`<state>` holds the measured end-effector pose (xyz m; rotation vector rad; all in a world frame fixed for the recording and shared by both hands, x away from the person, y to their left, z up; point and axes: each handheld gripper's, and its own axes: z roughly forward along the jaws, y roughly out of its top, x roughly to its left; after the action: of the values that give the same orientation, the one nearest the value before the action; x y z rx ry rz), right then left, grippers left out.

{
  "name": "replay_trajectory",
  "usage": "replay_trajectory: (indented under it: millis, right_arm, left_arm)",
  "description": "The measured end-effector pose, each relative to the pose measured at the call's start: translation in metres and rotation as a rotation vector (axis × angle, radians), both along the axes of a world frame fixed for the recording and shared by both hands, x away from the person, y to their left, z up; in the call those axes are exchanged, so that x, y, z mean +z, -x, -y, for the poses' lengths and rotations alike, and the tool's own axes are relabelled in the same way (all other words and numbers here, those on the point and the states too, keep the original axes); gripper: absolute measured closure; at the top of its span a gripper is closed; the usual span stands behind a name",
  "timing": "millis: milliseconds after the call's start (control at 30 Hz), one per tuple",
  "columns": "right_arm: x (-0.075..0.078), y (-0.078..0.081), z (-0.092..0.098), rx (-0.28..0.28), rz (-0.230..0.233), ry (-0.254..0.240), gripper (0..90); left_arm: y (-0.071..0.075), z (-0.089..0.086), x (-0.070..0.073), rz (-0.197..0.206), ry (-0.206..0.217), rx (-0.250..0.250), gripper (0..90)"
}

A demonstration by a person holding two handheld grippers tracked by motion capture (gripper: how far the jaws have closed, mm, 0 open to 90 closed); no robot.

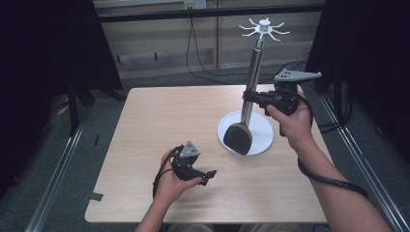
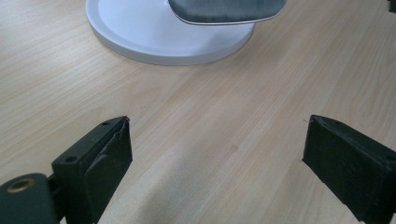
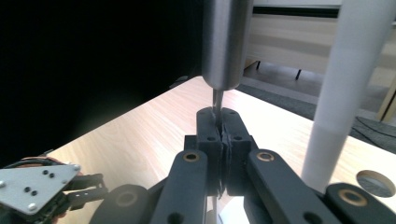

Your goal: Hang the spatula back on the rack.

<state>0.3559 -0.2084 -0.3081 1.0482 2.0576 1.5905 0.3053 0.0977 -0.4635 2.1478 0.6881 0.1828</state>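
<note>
Forearms enter from the bottom of the high view, ours, one gripper in each hand. Left gripper (image 1: 209, 177) sits low and left of centre in that frame, just over the table (image 1: 159, 121). Its own view has the two black jaws spread wide, bare wood between them, nothing held. At the top of that view we see the edge of the white base (image 2: 140, 42) and, over it, the dark spatula head (image 2: 229, 10).

Right gripper (image 1: 250, 95) is right of centre in the high view, raised above the table, grey plate on top. Its jaws are closed tight on the spatula (image 1: 249, 87), gripping the thin flat neck just below the thick steel handle (image 3: 223, 37), as the right gripper view shows. Spatula stands nearly upright, head (image 1: 238, 137) down over the round base (image 1: 263, 130) on the right half of the table. We cannot tell whether the head touches the base.

Behind the handle, top centre-right, a white hook crown (image 1: 264, 27) tops the rack. Its white post (image 3: 348, 84) runs down the right of the right gripper view.
</note>
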Motion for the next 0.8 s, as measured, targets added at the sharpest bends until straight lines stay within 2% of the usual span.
replay_trajectory:
  millis: [367,800]
  right_arm:
    - [-0.0012,-0.0016,0.0012,-0.034,0.019,0.021,87.8]
    - [-0.0026,-0.0033,0.0063,-0.063,0.027,-0.005,84.0]
  left_arm:
    - [-0.0005,-0.0002,-0.0026,-0.012,0.002,0.004,8.0]
    - [-0.0024,0.006,-0.0042,-0.023,-0.003,-0.017,8.0]
